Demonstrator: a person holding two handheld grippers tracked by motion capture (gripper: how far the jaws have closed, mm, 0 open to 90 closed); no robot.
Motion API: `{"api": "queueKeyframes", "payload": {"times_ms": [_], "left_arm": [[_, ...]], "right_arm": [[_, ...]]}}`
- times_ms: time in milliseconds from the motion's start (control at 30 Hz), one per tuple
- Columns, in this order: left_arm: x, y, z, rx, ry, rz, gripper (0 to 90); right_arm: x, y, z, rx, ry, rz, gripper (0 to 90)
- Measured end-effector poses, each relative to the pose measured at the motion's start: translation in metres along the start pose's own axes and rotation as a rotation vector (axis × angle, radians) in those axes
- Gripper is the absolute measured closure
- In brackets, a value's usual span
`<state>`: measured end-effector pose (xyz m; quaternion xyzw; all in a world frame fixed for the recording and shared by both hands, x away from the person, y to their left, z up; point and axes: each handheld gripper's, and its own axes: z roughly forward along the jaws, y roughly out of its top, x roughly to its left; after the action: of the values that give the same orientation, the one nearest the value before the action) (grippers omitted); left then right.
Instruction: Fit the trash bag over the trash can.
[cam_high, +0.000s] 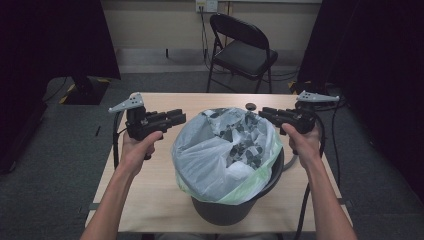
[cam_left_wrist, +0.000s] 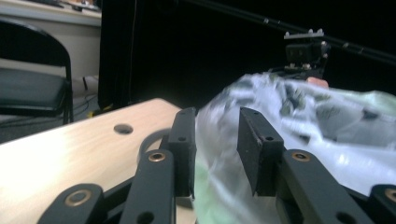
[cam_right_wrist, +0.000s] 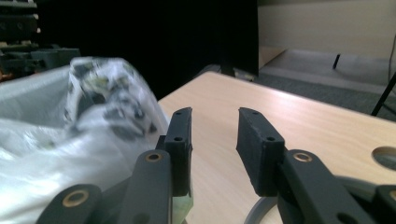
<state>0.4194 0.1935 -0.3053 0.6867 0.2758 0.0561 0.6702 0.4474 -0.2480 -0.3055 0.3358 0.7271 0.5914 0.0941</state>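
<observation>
In the high view, a dark bin (cam_high: 235, 202) stands at the middle of the tabletop (cam_high: 150, 200), close to its near edge. A pale translucent bag (cam_high: 220, 155) lines it, with its rim folded over the bin's lip and dark crumpled scraps (cam_high: 245, 140) inside. The left gripper (cam_high: 181, 118) is held over the left half of the tabletop and points at the bag's left rim. The right gripper (cam_high: 262, 113) is at the bag's far right rim, near the right edge.

In the left gripper view, the jaws stand spread, with the bag's plastic (cam_left_wrist: 289, 135) just ahead of them and showing through the gap; nothing is pinched.

In the right gripper view, the jaws are also spread, with bare tabletop (cam_right_wrist: 280, 116) between them and the bag (cam_right_wrist: 70, 126) beside the left jaw.
</observation>
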Motion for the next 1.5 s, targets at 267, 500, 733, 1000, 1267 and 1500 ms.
{"api": "queueKeyframes", "payload": {"times_ms": [267, 500, 733, 1000, 1267, 1500], "left_arm": [[0.003, 0.011, 0.033, 0.024, -0.115, -0.001, 62.2], [0.003, 0.015, 0.051, 0.099, -0.115, 0.026, 63.3], [0.008, 0.011, 0.046, 0.05, -0.124, 0.001, 85.9], [0.007, 0.006, 0.029, 0.028, -0.117, -0.004, 89.2], [-0.006, -0.006, -0.009, 0.026, -0.094, 0.041, 89.3], [-0.025, -0.018, -0.034, 0.023, -0.101, 0.095, 89.3]], "right_arm": [[0.01, 0.015, -0.012, -0.048, 0.005, -0.018, 60.2], [0.015, 0.018, -0.013, -0.053, 0.021, -0.036, 59.3], [0.016, 0.018, -0.015, -0.052, 0.021, -0.037, 58.1], [0.022, 0.021, -0.016, -0.051, 0.026, -0.049, 57.2], [0.028, 0.024, -0.014, -0.034, 0.035, -0.063, 55.2], [0.032, 0.025, -0.011, -0.024, 0.041, -0.071, 54.5]]}}
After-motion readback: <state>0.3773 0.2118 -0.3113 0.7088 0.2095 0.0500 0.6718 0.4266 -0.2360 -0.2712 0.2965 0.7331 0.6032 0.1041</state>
